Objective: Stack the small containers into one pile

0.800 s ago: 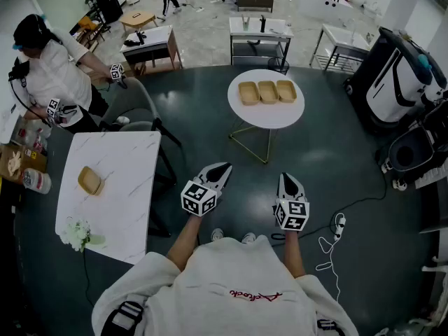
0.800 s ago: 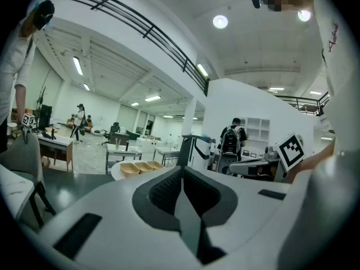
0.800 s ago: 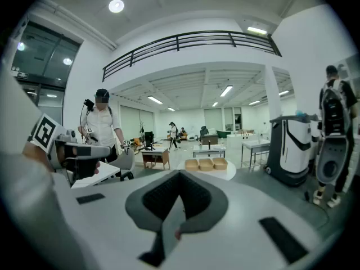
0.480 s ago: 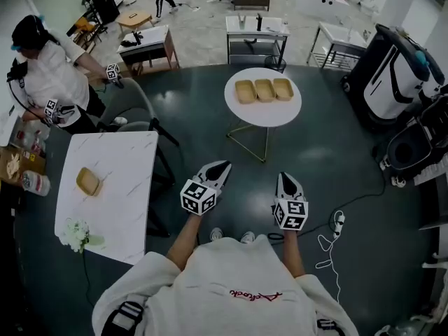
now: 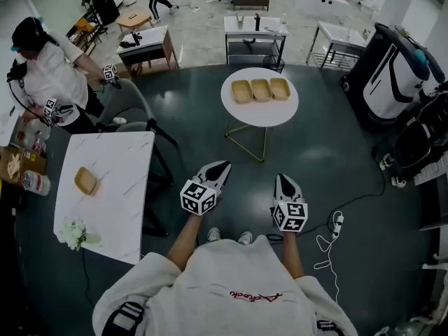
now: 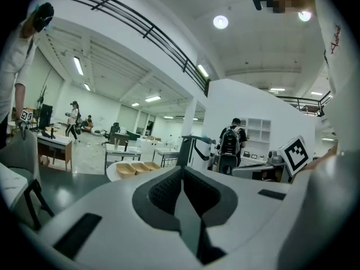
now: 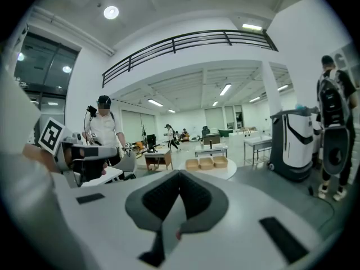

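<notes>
Three small tan containers (image 5: 260, 89) sit side by side in a row on a round white table (image 5: 260, 110) ahead of me; they also show far off as containers (image 6: 135, 168) and containers (image 7: 206, 162). My left gripper (image 5: 220, 169) and right gripper (image 5: 284, 180) hover over the dark floor, well short of that table, both shut with nothing between the jaws. A fourth tan container (image 5: 86, 180) lies on the white rectangular table (image 5: 112, 215) at the left.
A chair (image 5: 140, 117) stands behind the left table, and a person (image 5: 49, 75) with grippers works there. White flowers (image 5: 73, 233) lie on that table's near end. A black-and-white machine (image 5: 399, 75) stands at right; a cable and power strip (image 5: 336, 226) lie on the floor.
The round table with the three containers has drifted slightly up and left in the head view. Both grippers hold the same pose.
</notes>
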